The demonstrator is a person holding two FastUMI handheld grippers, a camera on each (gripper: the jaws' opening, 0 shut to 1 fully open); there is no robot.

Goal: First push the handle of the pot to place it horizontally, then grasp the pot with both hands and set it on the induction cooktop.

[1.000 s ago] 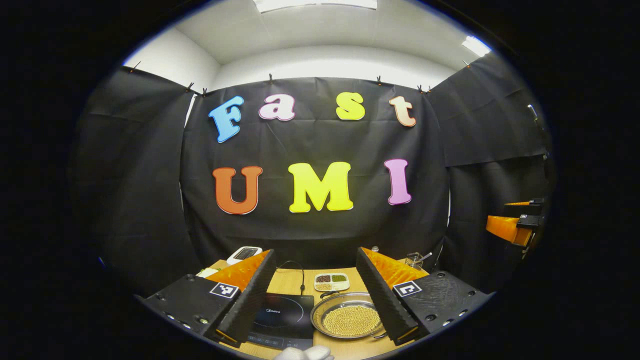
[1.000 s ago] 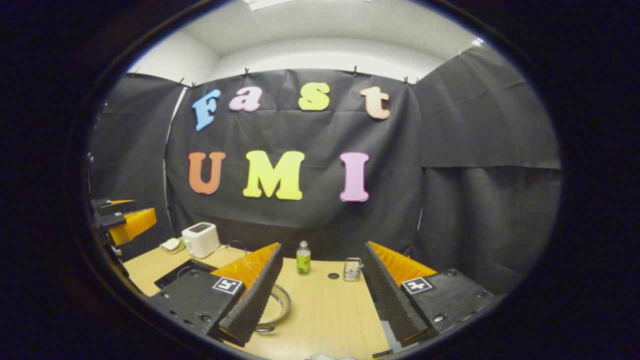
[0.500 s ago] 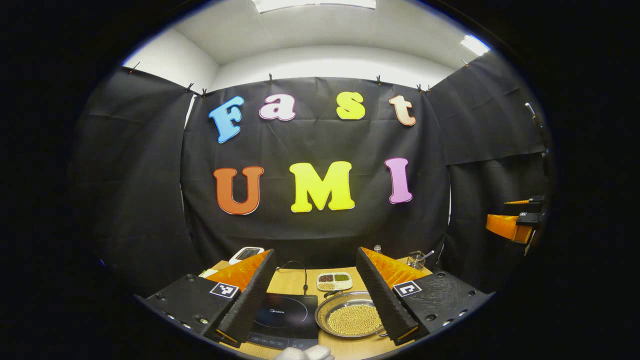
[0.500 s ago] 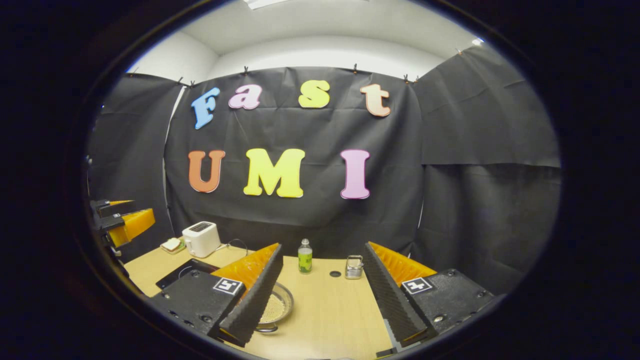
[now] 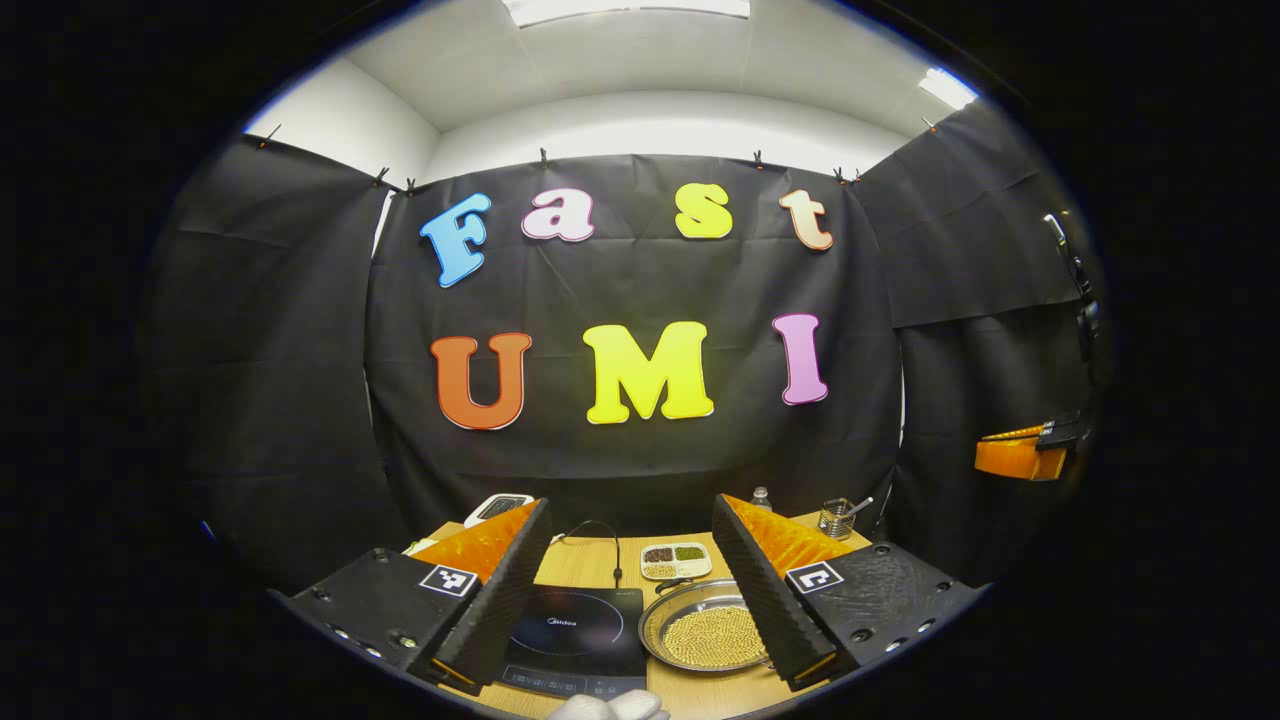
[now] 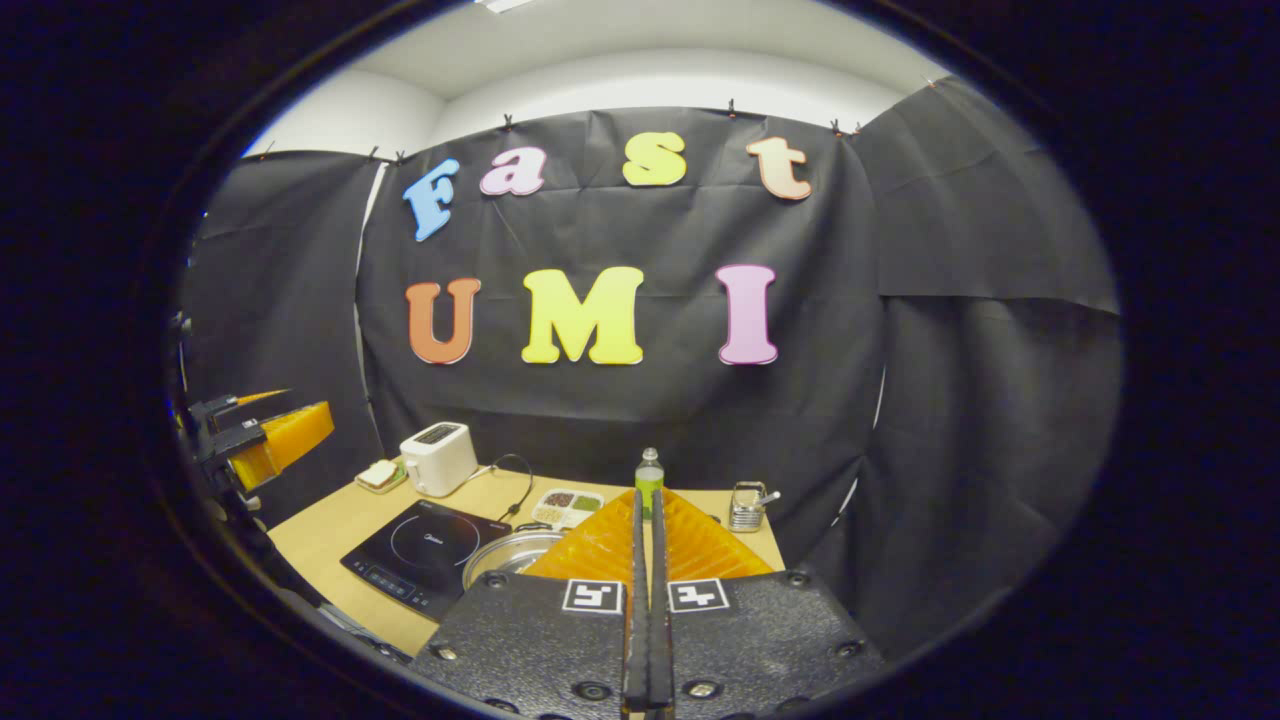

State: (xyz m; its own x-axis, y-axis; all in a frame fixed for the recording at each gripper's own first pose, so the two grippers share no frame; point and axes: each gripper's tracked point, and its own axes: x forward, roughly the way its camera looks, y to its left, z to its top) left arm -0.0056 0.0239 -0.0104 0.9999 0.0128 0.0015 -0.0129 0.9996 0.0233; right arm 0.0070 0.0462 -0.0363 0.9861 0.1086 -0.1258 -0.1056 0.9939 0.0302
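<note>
A: Where does the pot [image 5: 708,636] sit?

B: On the wooden table [image 5: 590,566], just to the right of the induction cooktop [image 5: 580,640] and not on it. It is a shallow metal one with small yellow grains in it. A divided snack dish [image 5: 676,561] lies just behind the pot, and a toaster [image 6: 438,458] stands well behind the cooktop, toward the cloth wall.

A: And the tools?

B: The left gripper [image 5: 632,590] hangs above the near side of the cooktop with its fingers wide apart, nothing between them. The right gripper [image 6: 645,600] has its two fingers pressed together, gripping nothing, and it sits above the table, to the right of the pot.

A: So which step is this?

B: Likely the first one, the handle push. Closed fingers make a blunt pusher. The handle itself is hard to make out; only a small dark piece shows at the pot's far rim.

A: What does the next move need?

B: The right gripper should come down to handle height beside the pot and nudge sideways, gently, so the grains stay put.
</note>
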